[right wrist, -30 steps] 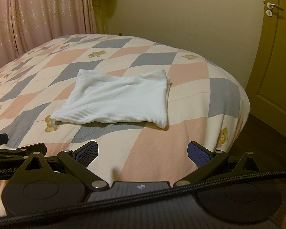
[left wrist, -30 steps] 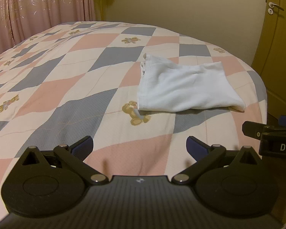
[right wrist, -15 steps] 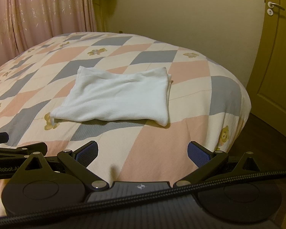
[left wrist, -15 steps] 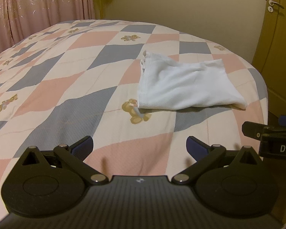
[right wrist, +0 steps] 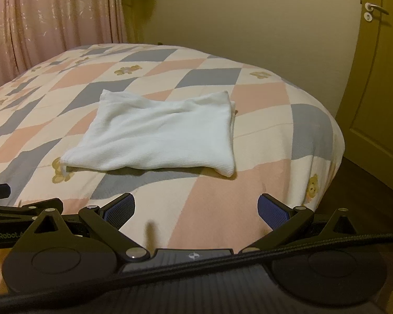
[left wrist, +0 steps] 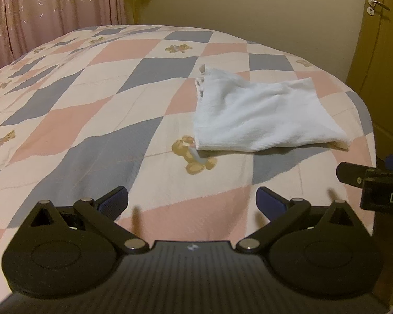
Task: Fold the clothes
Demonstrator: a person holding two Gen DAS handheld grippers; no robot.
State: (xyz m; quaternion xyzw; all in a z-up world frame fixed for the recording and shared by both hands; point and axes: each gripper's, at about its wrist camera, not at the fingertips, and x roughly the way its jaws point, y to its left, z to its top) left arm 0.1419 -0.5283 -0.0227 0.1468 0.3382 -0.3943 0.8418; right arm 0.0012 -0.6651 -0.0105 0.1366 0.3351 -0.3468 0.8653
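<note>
Both cameras sit low at the near edge of the bed (left wrist: 97, 110), each looking forward along its own spread jaws toward the far wall (right wrist: 262, 21). The left wrist view stands further left, so the folded white garment (left wrist: 262, 115) lies right of centre and some way ahead. The right wrist view faces the garment (right wrist: 157, 136) almost head-on and nearer. Both share the garment, the checked bedspread, the pink curtain (right wrist: 52, 21) at left and the door (left wrist: 380, 39) at right. Each view catches the other gripper's edge.
</note>
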